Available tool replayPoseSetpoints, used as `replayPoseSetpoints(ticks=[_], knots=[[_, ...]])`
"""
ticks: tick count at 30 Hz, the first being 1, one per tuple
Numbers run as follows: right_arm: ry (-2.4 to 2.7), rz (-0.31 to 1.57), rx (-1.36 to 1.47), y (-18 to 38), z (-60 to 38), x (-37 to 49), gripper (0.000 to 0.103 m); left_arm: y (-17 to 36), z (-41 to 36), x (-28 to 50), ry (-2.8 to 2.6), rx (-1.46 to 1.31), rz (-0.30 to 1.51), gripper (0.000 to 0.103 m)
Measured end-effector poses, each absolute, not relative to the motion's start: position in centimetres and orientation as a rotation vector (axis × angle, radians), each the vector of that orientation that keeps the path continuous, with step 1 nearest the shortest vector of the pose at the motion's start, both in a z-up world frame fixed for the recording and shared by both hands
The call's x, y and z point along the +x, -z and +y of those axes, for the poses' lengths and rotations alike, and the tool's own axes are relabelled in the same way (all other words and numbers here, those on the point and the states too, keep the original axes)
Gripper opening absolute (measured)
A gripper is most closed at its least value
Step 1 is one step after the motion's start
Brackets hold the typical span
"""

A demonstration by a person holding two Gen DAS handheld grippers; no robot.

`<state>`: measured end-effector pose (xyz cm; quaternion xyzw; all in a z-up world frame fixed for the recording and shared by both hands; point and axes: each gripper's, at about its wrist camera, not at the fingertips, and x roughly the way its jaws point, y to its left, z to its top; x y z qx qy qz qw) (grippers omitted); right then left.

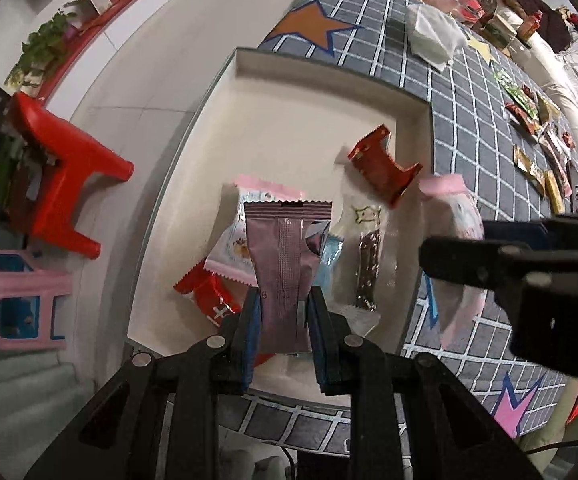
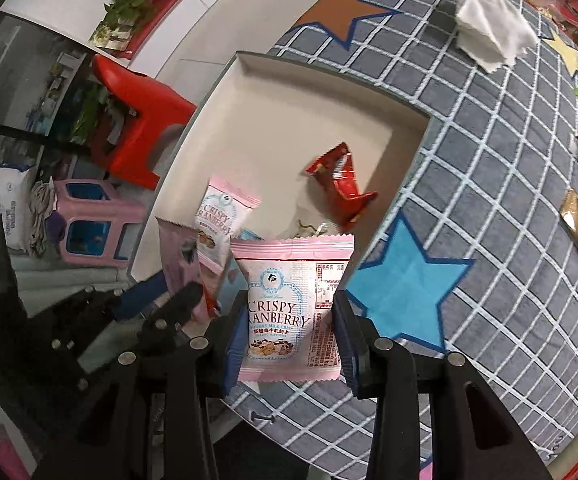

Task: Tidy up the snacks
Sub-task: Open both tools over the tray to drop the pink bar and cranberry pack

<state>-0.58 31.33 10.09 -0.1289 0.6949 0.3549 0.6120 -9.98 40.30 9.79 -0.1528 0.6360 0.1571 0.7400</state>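
My left gripper [image 1: 283, 320] is shut on a mauve snack packet [image 1: 285, 264], held upright above the cream box [image 1: 249, 80]. My right gripper [image 2: 287, 344] is shut on a pink "Crispy Cranberry" packet [image 2: 293, 300], over the box's near right corner [image 2: 409, 168]. In the box lie a red packet [image 1: 383, 166], another red one [image 1: 205, 296], a pink cranberry packet [image 1: 235, 246] and a clear-wrapped chocolate bar [image 1: 369, 272]. The right gripper with its pink packet [image 1: 457, 240] shows at the right of the left wrist view; the left gripper's mauve packet [image 2: 181, 268] shows at the left of the right wrist view.
The box sits at the edge of a grey checked cloth with stars [image 2: 489, 200]. White napkins [image 2: 489, 36] lie farther back, loose snacks [image 1: 533, 152] along the right. Red stool [image 1: 61, 176] and pink stool [image 1: 25, 300] stand on the floor left of the table.
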Motion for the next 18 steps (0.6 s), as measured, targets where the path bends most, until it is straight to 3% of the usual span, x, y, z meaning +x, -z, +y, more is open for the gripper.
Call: replayPoseSetpoints(ticks=[4,8,10,12,14,18], knots=[[-0.825,1.621,-0.291,-9.3,32.0,-0.9,0.042,-9.2,40.1,-10.4,-0.348,-0.325,1.419,0.028],[-0.827,1.637,-0.276,-8.7,32.0,-1.0,0.042,-8.7,39.7,-10.3,-0.362,-0.299,1.447,0.054],[-0.820,1.655,-0.258,-8.4,31.5,-0.9,0.043,-8.9,39.4,-10.2,-0.359,-0.282,1.446,0.060],[-0.799,1.662,-0.251,-8.1,30.6,-0.6,0.056,-9.0,39.0,-9.8,-0.348,-0.271,1.446,0.063],[-0.761,1.666,-0.238,-7.7,29.1,0.0,0.079,-9.4,38.4,-9.2,-0.331,-0.261,1.442,0.065],[-0.675,1.673,-0.194,-6.9,24.9,1.7,0.079,-10.0,37.0,-7.7,-0.284,-0.242,1.431,0.069]])
